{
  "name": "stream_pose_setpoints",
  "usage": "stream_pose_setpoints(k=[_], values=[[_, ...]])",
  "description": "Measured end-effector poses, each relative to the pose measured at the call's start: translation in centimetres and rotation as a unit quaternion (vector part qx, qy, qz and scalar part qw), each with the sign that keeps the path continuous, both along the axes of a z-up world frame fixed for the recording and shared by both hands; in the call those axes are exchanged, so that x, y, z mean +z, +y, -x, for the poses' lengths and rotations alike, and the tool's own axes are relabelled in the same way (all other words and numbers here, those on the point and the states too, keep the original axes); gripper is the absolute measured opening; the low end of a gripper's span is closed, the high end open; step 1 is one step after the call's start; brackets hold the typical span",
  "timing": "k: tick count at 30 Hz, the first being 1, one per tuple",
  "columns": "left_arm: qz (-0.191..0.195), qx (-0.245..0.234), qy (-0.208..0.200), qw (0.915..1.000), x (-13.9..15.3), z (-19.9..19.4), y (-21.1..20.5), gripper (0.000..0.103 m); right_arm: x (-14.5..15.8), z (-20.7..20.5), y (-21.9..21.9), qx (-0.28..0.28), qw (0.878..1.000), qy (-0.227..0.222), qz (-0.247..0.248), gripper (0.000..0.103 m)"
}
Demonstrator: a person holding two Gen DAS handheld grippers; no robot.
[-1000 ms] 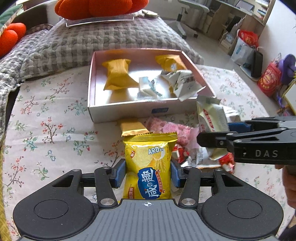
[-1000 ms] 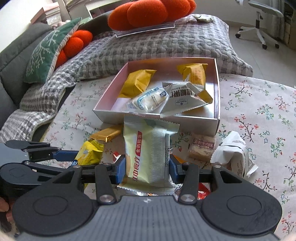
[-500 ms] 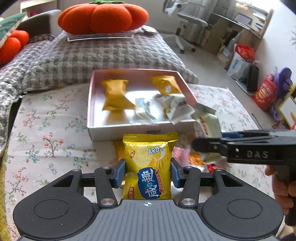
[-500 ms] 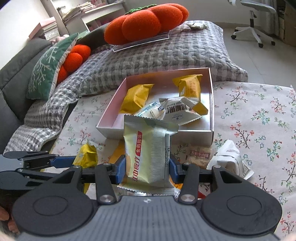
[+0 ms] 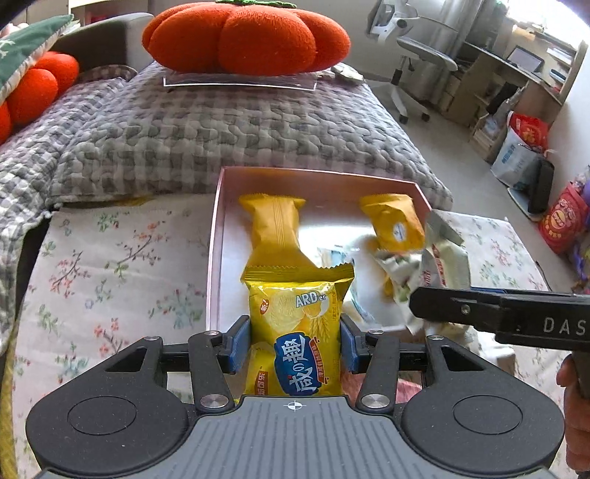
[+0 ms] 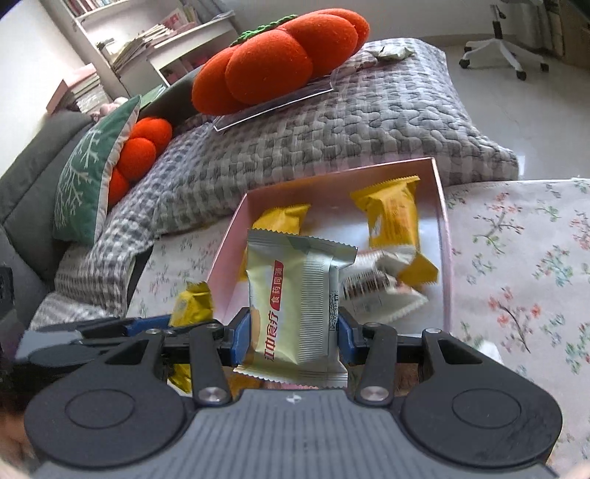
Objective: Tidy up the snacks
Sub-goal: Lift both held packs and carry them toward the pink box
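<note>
Left wrist view: the left hand-held gripper (image 5: 295,344), angling downward, is pinching a yellow chip packet (image 5: 297,331) over the near edge of the pink box (image 5: 215,258); a person's hand (image 5: 575,405) is showing at right. Right wrist view: the right hand-held gripper (image 6: 294,339) is pinching a pale green snack packet (image 6: 295,294) above the box's near wall, with bookshelves (image 6: 147,33) showing only here.

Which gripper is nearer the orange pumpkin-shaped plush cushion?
Hard to call. Left gripper and right gripper both hold packets over the box's near edge, well short of the cushion.
</note>
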State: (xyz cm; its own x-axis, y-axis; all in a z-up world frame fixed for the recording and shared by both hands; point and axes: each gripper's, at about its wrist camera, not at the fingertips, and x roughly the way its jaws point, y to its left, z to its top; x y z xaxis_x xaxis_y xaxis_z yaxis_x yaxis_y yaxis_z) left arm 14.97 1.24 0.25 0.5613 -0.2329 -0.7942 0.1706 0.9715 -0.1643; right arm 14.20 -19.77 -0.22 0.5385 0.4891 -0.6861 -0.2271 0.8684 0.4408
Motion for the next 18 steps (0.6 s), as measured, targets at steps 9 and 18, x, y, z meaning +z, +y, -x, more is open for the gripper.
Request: stream_pose_setpoints(k=[9, 18], values=[[-0.023, -0.008, 0.01, 0.9997, -2.1, -2.9, -0.8, 0.046, -1.0, -4.1, 0.9, -0.003, 1.0, 0.004, 0.008, 0.043], [-0.04, -0.016, -0.003, 0.999, -3.5, -4.6, -1.3, 0.045, -1.7, -6.7, 1.8, -0.001, 1.0, 0.007, 0.026, 0.043]])
